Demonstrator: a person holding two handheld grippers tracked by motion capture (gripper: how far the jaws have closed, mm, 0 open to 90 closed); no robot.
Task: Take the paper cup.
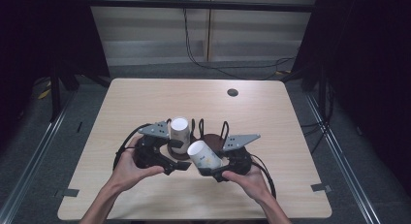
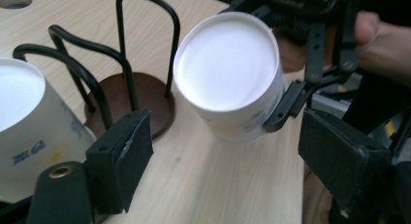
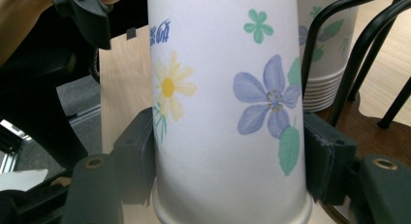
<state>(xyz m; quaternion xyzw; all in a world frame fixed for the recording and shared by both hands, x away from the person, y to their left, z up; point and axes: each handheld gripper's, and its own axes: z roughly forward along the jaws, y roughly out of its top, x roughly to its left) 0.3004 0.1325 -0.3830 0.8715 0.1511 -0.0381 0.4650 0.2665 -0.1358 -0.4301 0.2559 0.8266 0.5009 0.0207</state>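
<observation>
You see a white paper cup with printed flowers [image 3: 228, 112], matt and smooth, pressed between matt black plastic fingers [image 3: 138, 151] faced with dull rubbery pads. Beside it stands a stack of matching paper cups [image 3: 322, 64]. The black wire holder [image 2: 145, 44] looks like glossy coated metal on a dark brown, lightly sheened wooden base [image 2: 140, 100]. The pale wood-grain tabletop [image 1: 145, 103] has a smooth laminate look.

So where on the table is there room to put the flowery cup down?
Bare wood lies between the round hole and the wire rack, and along both side edges of the table. It's crowded around the rack, the cup stack and both grippers.
</observation>
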